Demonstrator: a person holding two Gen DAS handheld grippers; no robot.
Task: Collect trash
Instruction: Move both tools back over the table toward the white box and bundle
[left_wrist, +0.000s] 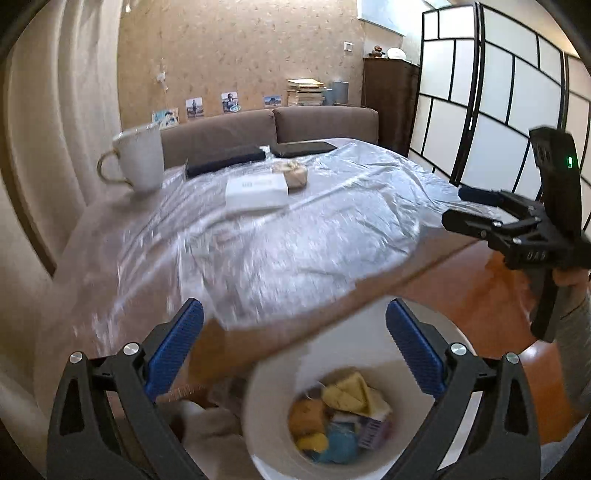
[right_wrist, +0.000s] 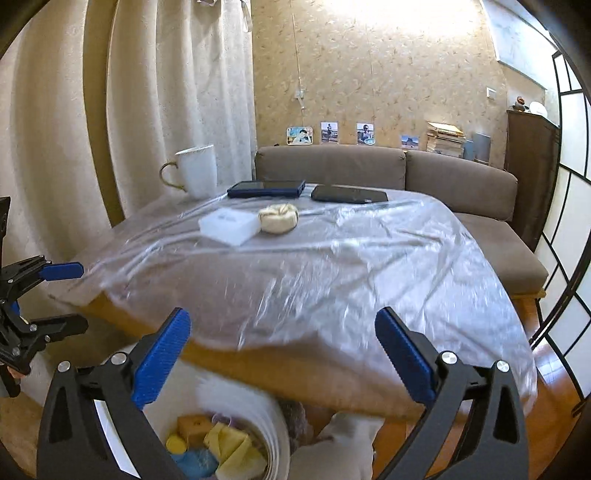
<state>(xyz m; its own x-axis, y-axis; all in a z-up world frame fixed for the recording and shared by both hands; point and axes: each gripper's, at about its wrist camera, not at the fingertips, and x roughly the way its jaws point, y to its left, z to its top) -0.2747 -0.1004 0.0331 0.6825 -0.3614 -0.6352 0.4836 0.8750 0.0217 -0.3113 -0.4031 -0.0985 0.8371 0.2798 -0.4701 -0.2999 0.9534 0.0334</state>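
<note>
Both tongs, left gripper (left_wrist: 295, 347) and right gripper (right_wrist: 282, 354), are spread and empty. Trash bin (left_wrist: 273, 387) sits below them. Risk: remaining crumpled wad (right_wrist: 277, 218) lies far ahead beside white box (right_wrist: 229, 225); reaching may snag plastic sheet (right_wrist: 332, 266).

A: Both views bright, warm indoor light. Strongest patch sits high on the wallpapered wall (right_wrist: 424, 44), nearly washed out.

B: Glare noted on the plastic sheet (left_wrist: 295, 221); its creases throw white streaks. Near edge smeared by motion blur.

A: White bin (left_wrist: 273, 398) low in frame is soft, its contents indistinct. Curtain (right_wrist: 177, 92) and screen panels (left_wrist: 498, 92) bow strongly toward the rim.

B: Dark vignette rings each corner. Far sofa (right_wrist: 369, 166) reasonably sharp.
</note>
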